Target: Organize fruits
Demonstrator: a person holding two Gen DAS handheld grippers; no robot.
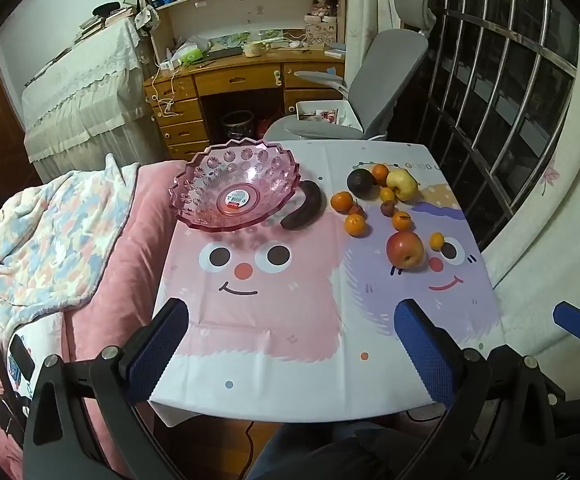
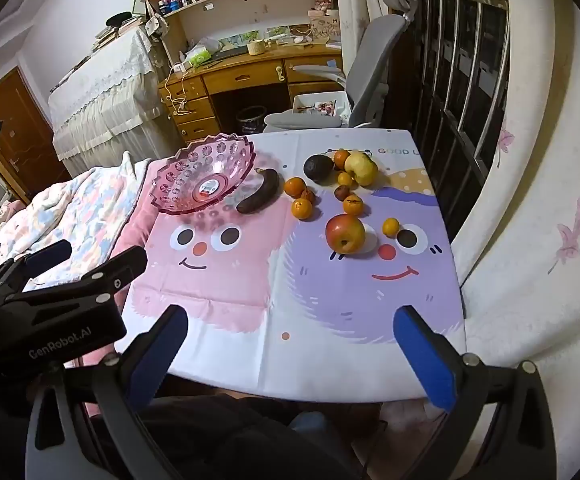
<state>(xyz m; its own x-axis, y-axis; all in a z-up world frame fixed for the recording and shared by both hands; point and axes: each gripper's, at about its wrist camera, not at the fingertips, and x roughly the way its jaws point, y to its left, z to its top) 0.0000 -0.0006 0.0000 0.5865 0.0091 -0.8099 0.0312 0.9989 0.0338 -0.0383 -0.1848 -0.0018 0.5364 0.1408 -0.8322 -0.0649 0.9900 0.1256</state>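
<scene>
A pink plastic bowl (image 1: 235, 186) (image 2: 205, 178) stands empty at the table's far left. A dark overripe banana (image 1: 304, 204) (image 2: 259, 196) lies right beside it. To the right lie a red apple (image 1: 405, 249) (image 2: 345, 233), a yellow apple (image 1: 402, 184) (image 2: 361, 167), a dark avocado (image 1: 361, 181) (image 2: 318, 167) and several small oranges (image 1: 354, 225) (image 2: 302, 208). My left gripper (image 1: 290, 344) is open and empty over the near table edge. My right gripper (image 2: 290, 344) is open and empty, also at the near edge, well short of the fruit.
The table wears a cartoon-face cloth (image 1: 273, 320). A bed with a pink and patterned blanket (image 1: 49, 240) adjoins its left side. A grey office chair (image 1: 370, 92) and wooden desk (image 1: 241, 76) stand behind. A barred window (image 1: 502, 80) and curtain are at the right.
</scene>
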